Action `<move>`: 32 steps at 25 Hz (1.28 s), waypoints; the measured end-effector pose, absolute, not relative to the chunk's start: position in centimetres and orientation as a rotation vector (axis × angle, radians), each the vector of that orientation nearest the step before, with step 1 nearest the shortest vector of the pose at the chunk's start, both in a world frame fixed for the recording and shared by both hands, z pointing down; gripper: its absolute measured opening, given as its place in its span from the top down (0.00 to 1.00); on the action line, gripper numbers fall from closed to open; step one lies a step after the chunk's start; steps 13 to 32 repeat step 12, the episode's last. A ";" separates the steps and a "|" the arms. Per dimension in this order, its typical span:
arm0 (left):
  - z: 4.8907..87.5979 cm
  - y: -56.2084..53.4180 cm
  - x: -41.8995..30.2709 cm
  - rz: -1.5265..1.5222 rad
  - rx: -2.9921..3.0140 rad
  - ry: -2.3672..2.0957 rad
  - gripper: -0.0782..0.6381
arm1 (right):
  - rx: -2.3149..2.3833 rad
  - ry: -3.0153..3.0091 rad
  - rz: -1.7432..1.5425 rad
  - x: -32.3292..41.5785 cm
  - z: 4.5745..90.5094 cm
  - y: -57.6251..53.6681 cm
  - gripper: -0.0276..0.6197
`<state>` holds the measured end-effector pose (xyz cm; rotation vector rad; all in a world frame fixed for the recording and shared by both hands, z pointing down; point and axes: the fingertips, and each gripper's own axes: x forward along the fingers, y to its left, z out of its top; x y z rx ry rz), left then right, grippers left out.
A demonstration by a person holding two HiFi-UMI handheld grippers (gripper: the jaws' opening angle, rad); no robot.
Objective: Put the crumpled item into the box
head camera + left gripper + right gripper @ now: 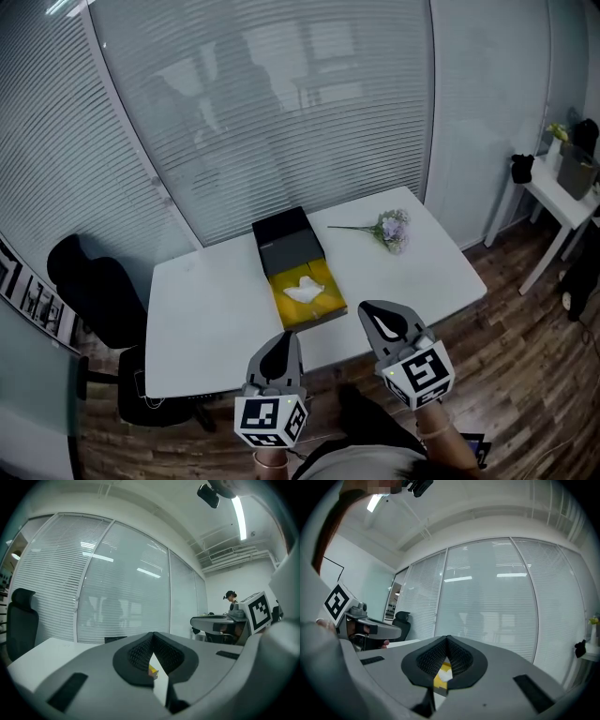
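A white crumpled item (pixel 305 292) lies inside the yellow-lined box (pixel 330 306), whose black lid (pixel 286 240) stands open behind it at the table's middle. My left gripper (pixel 282 341) is held above the table's near edge, just in front of the box, shut with nothing in it. To its right my right gripper (pixel 376 311) is also shut and empty. In the right gripper view the yellow box (pixel 438 680) and the white item (pixel 446 675) show through the gap below the closed jaws. A sliver of yellow box (pixel 153 671) shows in the left gripper view.
The white table (pixel 206 309) also holds a small sprig of flowers (pixel 392 228) at the back right. A black office chair (pixel 94 291) stands at the left. A glass wall with blinds runs behind, and a white side table (pixel 562 202) is at the far right.
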<state>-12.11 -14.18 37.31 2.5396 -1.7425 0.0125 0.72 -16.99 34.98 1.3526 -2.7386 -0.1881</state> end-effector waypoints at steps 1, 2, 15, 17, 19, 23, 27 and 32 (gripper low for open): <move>37.4 -14.1 -12.1 0.010 2.538 -1.741 0.87 | 1.356 -2.736 -0.188 0.7 35.0 -16.9 0.92; 37.5 -14.1 -12.2 0.008 2.537 -1.738 0.87 | 1.358 -2.734 -0.188 0.7 35.1 -16.9 0.92; 38.5 -14.7 -12.2 0.005 2.529 -1.713 0.87 | 1.367 -2.728 -0.195 0.4 35.6 -17.5 0.92; 38.5 -14.7 -12.2 0.005 2.529 -1.713 0.87 | 1.367 -2.728 -0.195 0.4 35.6 -17.5 0.92; 38.5 -14.7 -12.2 0.005 2.529 -1.713 0.87 | 1.367 -2.728 -0.195 0.4 35.6 -17.5 0.92; 38.5 -14.7 -12.2 0.005 2.529 -1.713 0.87 | 1.367 -2.728 -0.195 0.4 35.6 -17.5 0.92; 38.5 -14.7 -12.2 0.005 2.529 -1.713 0.87 | 1.367 -2.728 -0.195 0.4 35.6 -17.5 0.92; 38.5 -14.7 -12.2 0.005 2.529 -1.713 0.87 | 1.367 -2.728 -0.195 0.4 35.6 -17.5 0.92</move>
